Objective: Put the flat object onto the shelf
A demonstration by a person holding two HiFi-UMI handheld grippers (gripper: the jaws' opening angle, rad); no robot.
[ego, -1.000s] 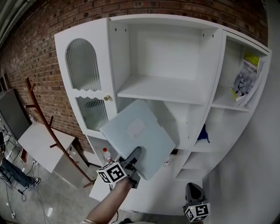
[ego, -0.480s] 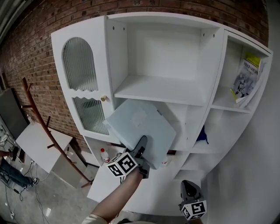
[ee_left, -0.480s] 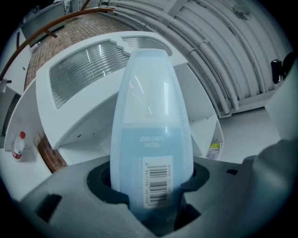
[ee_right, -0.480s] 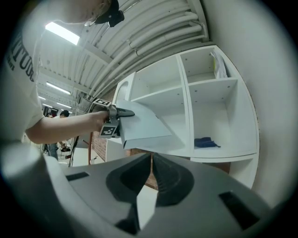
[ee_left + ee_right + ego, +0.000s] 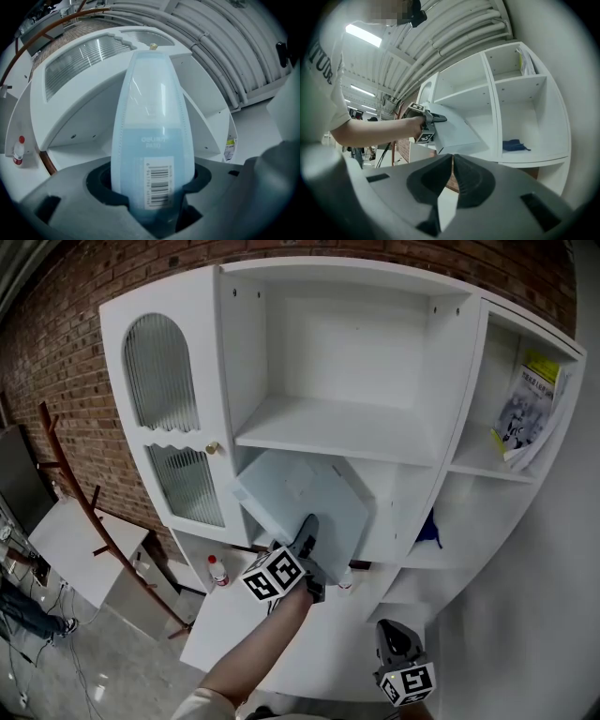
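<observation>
Lifting comes first: the left gripper has its jaws clamped on the lower corner of the pale blue flat case, which is held tilted in front of the white cabinet, just below the open middle shelf. I would raise it until its far edge clears the shelf's front lip, level it, then slide it in flat. The right gripper, jaws together and empty, is low at the right.
</observation>
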